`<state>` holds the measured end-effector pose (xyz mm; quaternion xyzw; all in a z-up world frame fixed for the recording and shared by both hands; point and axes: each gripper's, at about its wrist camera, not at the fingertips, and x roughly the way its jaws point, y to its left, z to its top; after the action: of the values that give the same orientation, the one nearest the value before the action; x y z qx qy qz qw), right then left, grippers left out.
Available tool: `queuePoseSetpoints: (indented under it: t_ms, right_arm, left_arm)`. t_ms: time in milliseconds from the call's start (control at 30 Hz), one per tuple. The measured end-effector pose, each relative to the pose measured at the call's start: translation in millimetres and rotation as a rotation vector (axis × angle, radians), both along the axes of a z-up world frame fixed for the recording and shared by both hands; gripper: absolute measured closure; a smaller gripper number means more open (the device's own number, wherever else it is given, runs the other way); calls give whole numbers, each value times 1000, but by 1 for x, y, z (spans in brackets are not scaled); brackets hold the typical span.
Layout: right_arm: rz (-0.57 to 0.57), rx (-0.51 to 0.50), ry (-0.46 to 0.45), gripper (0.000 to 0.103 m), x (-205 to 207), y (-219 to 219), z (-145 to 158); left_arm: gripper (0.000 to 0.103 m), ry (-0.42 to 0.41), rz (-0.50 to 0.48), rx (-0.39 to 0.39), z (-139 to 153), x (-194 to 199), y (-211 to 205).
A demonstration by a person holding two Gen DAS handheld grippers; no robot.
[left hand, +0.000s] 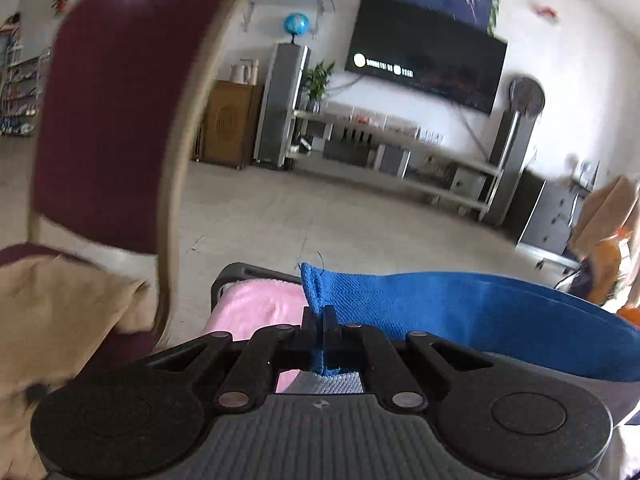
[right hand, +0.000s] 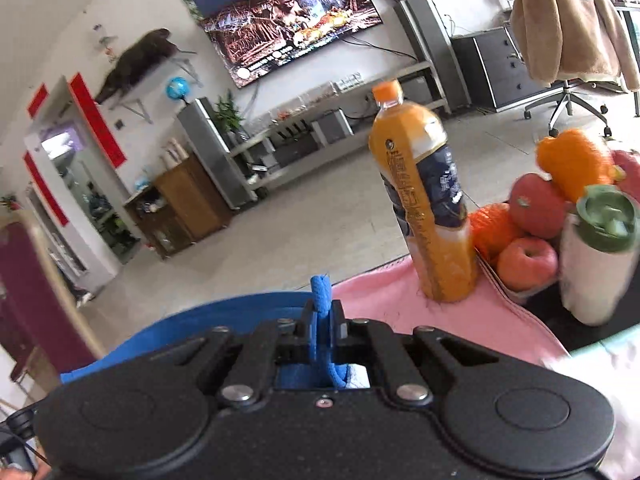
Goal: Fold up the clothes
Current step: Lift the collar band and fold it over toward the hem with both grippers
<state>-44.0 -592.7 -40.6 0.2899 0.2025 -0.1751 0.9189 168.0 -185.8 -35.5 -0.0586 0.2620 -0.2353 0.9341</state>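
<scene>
Item: blue garment point(left hand: 460, 312), woven cloth with a stitched hem, lifted above a pink cloth point(left hand: 256, 308) that covers the bench point(right hand: 584, 330).
Location: stretched between the 2 claws, its upper edge running from one to the other; the lower part drops out of view.
Handling: judged light, soft and limp; it will sag between the holds and drape wherever unsupported. Weave looks coarse enough not to slip.
Best hold: the hemmed corners, where doubled cloth gives the pads more to bite; both holds already sit there.
Left claw point(left hand: 319, 326): closed tight on 1 hemmed corner, cloth passing down between the fingers.
Right claw point(right hand: 323, 322): clamped on the opposite corner, which is bunched into a thick roll poking above the fingers.
Pose: both claws point forward and slightly down toward the room, raised clear of the bench.
Hazards nearby: orange drink bottle point(right hand: 424, 200) standing on the pink cloth, a white cup with green lid point(right hand: 600, 256), and fruit point(right hand: 528, 236) to the right; a maroon chair point(left hand: 120, 120) close on the left.
</scene>
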Motion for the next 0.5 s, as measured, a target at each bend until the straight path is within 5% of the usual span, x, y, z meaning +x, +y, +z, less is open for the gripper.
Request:
queuePoseSetpoints:
  t_ms: [100,267,367,433,500]
  right_arm:
    - [19,-9,-3,97,-44,21,-3]
    - [0,51,96,83,-109,39,-54]
    - [-54,169,120,81,-142,27,-84]
    - [-102,269,105,76,-153,13,-97]
    - [-81,335,70,67,-146,4,-102]
  left_arm:
    - [101,70,1,-3,-15,-40,30]
    - [95,220,19,166,-74,-97,81]
    - [93,304,59,70,-85,-110,115]
    - [84,298,64,30,-80,-112,119]
    - [65,274,52,58,-75,-111,108]
